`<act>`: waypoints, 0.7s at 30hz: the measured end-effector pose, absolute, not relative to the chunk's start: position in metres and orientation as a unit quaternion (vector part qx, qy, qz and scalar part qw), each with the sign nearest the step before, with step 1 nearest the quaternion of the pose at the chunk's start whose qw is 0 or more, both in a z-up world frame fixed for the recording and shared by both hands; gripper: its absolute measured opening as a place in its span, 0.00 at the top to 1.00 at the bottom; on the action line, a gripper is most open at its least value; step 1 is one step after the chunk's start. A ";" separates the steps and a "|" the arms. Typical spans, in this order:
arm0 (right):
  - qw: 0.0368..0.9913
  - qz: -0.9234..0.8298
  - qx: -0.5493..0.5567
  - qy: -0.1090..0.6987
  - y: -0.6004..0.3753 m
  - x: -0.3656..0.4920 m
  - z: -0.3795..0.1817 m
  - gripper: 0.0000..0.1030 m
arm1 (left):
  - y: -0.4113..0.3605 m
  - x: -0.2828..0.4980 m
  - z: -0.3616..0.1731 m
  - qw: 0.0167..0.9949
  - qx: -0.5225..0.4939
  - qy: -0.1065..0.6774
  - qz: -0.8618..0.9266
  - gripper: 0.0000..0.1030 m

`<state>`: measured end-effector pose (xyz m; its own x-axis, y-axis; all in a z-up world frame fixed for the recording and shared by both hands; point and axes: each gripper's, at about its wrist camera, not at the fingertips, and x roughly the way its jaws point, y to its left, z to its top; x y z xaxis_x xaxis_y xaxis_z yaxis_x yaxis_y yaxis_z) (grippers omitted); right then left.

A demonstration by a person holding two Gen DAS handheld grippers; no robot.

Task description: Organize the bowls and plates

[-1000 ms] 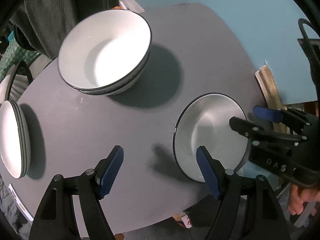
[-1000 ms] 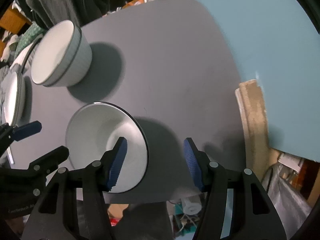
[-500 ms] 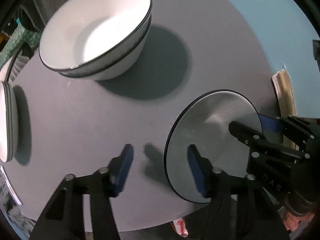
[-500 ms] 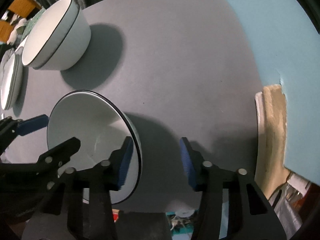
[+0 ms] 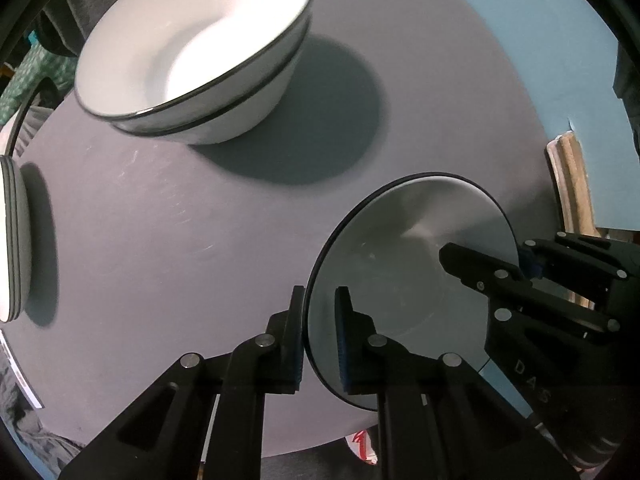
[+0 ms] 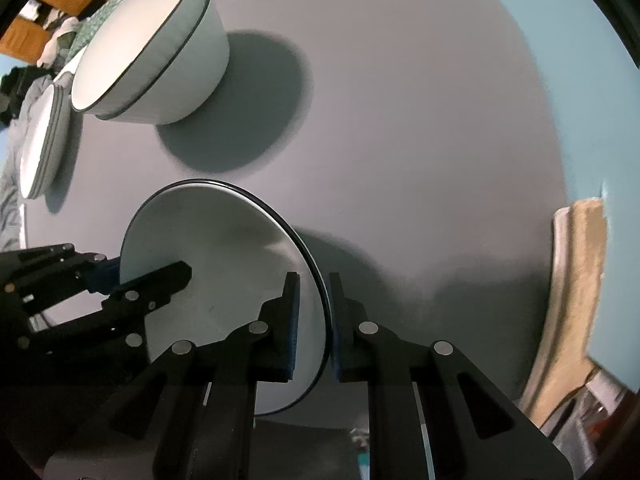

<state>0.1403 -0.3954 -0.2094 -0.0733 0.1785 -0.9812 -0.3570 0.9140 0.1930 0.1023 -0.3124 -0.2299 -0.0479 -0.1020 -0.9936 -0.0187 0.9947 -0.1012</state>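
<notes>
Both grippers have just been closing w/ the lone bowl's [image 5: 408,264] rim between them: left gripper [image 5: 318,336] and right gripper [image 6: 311,320] now clamp opposite sides for a balanced two-handed lift. Bowl sits near table [image 5: 160,240] edge; stacked bowls [image 5: 200,52] and plate stack [image 6: 40,148] wait beyond.

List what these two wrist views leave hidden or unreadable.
- Plate stack: cut off by the left wrist view's left edge; count unclear.
- Stacked bowls: in both views only two rims show; any more nested inside are hidden.
- Single bowl, clamped by left gripper and right gripper: underside unseen.
</notes>
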 end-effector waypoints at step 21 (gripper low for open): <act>0.660 0.252 -0.093 0.702 -0.282 0.116 -0.205 0.87 | -0.202 0.048 -0.224 0.686 -0.053 0.725 0.016 0.88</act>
<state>0.1158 -0.2820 -0.2046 -0.1121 0.2015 -0.9731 -0.4624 0.8562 0.2306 0.0476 -0.2017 -0.2240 -0.0526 -0.0540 -0.9972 -0.0987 0.9939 -0.0487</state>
